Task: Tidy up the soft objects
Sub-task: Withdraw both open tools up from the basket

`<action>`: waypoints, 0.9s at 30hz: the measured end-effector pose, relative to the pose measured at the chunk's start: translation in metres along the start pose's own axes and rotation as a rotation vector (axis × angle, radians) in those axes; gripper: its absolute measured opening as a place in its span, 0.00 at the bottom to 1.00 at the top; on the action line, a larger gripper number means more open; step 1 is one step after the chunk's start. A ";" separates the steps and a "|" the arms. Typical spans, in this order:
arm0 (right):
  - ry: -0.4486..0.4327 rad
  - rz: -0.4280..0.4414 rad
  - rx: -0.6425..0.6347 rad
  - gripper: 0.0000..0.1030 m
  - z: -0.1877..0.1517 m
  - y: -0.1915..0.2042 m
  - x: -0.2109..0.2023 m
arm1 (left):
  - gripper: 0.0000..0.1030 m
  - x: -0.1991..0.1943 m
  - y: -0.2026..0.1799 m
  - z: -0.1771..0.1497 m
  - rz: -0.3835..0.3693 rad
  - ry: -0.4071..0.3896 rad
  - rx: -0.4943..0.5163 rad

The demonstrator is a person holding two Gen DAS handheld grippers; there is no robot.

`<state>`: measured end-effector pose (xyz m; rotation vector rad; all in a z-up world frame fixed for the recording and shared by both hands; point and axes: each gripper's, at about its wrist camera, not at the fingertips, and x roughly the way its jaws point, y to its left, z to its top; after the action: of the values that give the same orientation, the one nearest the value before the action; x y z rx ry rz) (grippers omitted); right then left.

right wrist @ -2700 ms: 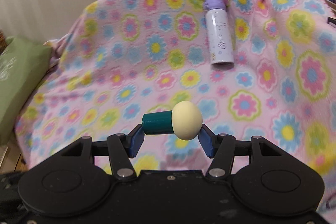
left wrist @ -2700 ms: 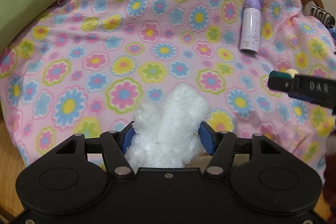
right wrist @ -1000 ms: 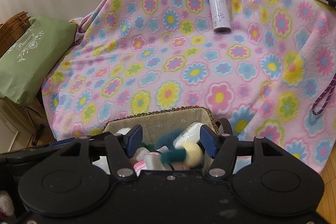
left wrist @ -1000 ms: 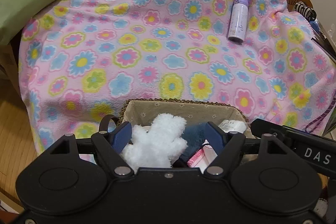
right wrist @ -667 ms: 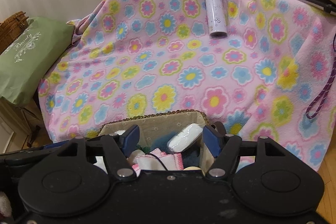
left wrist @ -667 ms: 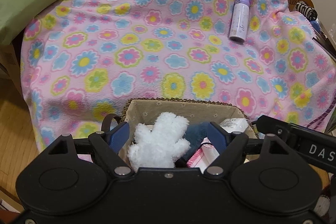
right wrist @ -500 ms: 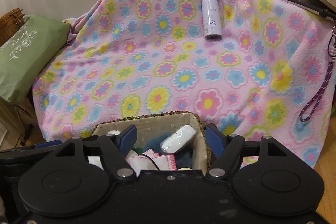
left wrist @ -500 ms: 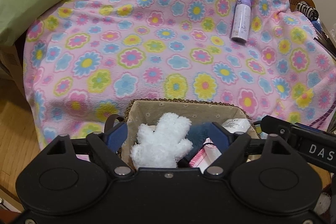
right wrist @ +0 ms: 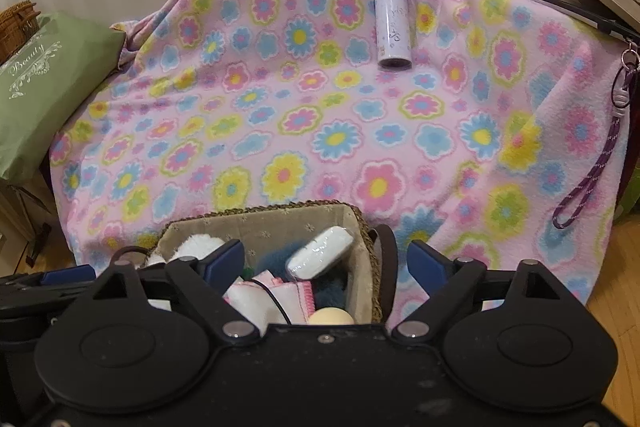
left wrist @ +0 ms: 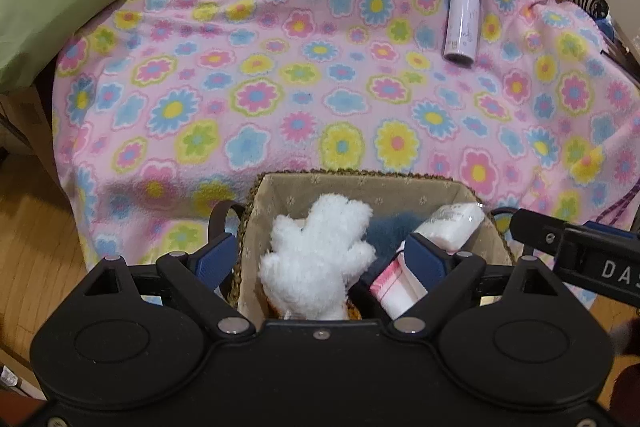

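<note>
A: Looking through the left wrist camera, the left gripper hangs over the lined basket with its fingers spread wide, holding nothing. The white plush toy lies inside the basket between them, beside a wrapped white packet, a pink-edged cloth and something dark blue and fuzzy.

B: And the right wrist camera?

A: Same basket, seen from the other side. The right gripper is also wide apart and empty. A cream ball-shaped piece sits at the basket's near edge, mostly hidden by the gripper body.

B: What's left outside?

A: A purple bottle lying on the flowered blanket, well apart from the basket. It looks rigid, so I doubt it belongs with the soft things.

B: Risks?

A: The plush stands high in the basket; a finger could snag its pile while lifting away and drag it out. One finger of each gripper sits outside the rim, so a sideways pull might tip the basket
</note>
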<state>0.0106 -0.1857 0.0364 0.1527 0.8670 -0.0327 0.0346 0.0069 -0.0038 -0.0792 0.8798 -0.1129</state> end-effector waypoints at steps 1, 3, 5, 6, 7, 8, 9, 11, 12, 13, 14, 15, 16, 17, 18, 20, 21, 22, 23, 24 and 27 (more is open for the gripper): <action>0.003 -0.003 -0.001 0.90 0.000 0.000 -0.001 | 0.85 0.000 0.000 -0.001 0.001 0.004 0.002; 0.007 -0.007 -0.004 0.94 -0.001 -0.002 -0.002 | 0.85 0.000 0.000 -0.002 -0.002 0.009 0.006; 0.014 -0.012 -0.007 0.95 -0.002 -0.003 -0.003 | 0.85 -0.001 0.000 -0.002 -0.003 0.011 0.005; 0.017 -0.014 -0.010 0.96 -0.002 -0.002 -0.003 | 0.85 -0.002 0.000 -0.003 -0.005 0.011 0.006; 0.021 -0.016 -0.012 0.97 -0.003 -0.003 -0.003 | 0.85 -0.003 0.001 -0.003 -0.009 0.010 0.007; 0.025 -0.015 -0.015 0.98 -0.003 -0.003 -0.004 | 0.85 -0.004 0.001 -0.004 -0.011 0.010 0.008; 0.027 -0.014 -0.016 0.98 -0.004 -0.004 -0.004 | 0.85 -0.004 0.001 -0.004 -0.012 0.012 0.009; 0.034 -0.016 -0.021 0.99 -0.004 -0.005 -0.004 | 0.86 -0.005 0.000 -0.005 -0.013 0.019 0.013; 0.036 -0.017 -0.023 0.99 -0.005 -0.005 -0.005 | 0.87 -0.004 -0.001 -0.006 -0.011 0.025 0.016; 0.039 -0.018 -0.024 0.99 -0.005 -0.005 -0.006 | 0.89 -0.004 -0.002 -0.006 -0.006 0.032 0.019; 0.039 -0.019 -0.025 1.00 -0.005 -0.006 -0.007 | 0.90 -0.004 -0.002 -0.007 0.000 0.038 0.023; 0.040 -0.021 -0.026 1.00 -0.006 -0.006 -0.009 | 0.90 -0.004 -0.003 -0.008 0.004 0.042 0.027; 0.044 -0.024 -0.028 1.00 -0.006 -0.007 -0.010 | 0.90 -0.004 -0.003 -0.008 0.009 0.045 0.030; 0.053 -0.032 -0.029 1.00 -0.006 -0.007 -0.010 | 0.90 -0.005 -0.004 -0.009 0.014 0.046 0.032; 0.067 -0.044 -0.030 1.00 -0.006 -0.007 -0.010 | 0.90 -0.005 -0.004 -0.009 0.014 0.045 0.032; 0.093 -0.059 -0.035 1.00 -0.006 -0.008 -0.009 | 0.90 -0.006 -0.002 -0.010 0.011 0.040 0.027; 0.094 -0.061 -0.033 1.00 -0.007 -0.009 -0.009 | 0.90 -0.007 -0.001 -0.010 0.012 0.040 0.025; 0.095 -0.060 -0.030 1.00 -0.008 -0.009 -0.009 | 0.90 -0.007 -0.001 -0.010 0.016 0.039 0.023; 0.095 -0.058 -0.026 1.00 -0.009 -0.010 -0.009 | 0.90 -0.008 -0.001 -0.010 0.023 0.037 0.021; 0.096 -0.055 -0.024 1.00 -0.009 -0.010 -0.010 | 0.90 -0.008 -0.001 -0.010 0.032 0.038 0.020; 0.100 -0.044 -0.029 1.00 -0.011 -0.009 -0.010 | 0.90 -0.008 0.000 -0.011 0.046 0.048 0.022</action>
<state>-0.0049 -0.1930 0.0366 0.1091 0.9698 -0.0539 0.0211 0.0072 -0.0051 -0.0360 0.9276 -0.0818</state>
